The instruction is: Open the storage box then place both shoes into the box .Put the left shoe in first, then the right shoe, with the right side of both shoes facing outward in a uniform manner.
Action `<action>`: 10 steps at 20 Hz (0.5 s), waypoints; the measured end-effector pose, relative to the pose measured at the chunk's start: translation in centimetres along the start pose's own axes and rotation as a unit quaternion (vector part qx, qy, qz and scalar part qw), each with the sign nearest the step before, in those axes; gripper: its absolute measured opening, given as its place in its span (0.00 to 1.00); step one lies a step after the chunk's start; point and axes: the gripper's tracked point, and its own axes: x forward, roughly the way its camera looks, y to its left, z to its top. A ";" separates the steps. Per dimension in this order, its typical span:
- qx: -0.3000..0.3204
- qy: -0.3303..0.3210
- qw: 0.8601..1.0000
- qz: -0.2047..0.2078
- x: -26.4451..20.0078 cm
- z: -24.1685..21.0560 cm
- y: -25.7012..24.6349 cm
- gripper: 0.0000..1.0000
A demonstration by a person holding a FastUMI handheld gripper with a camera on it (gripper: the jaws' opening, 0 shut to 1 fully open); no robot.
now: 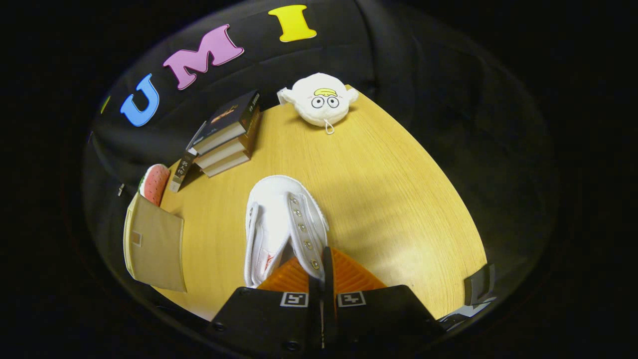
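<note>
Hidden: the white shoe's (279,227) heel end lies under the orange fingers (289,276); the beige storage box (154,244) is partly cut off.
Gripper (321,271): fingers pressed together, pinching the shoe's eyelet flap.
Shoe: toe points ahead, above the wooden table (389,199).
Box: well off to the left of the shoe.
Beyond: stacked books (227,134), white plush toy (324,99).

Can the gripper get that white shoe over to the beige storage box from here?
Probably yes. The gripper is shut on the white shoe, its orange fingers pinching the eyelet flap. The beige storage box sits just off to the side, with bare table between. Whether the box is open, I cannot tell.
</note>
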 end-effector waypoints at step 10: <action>0.024 -0.088 0.990 0.105 -10.7 5.2 21.6 0.07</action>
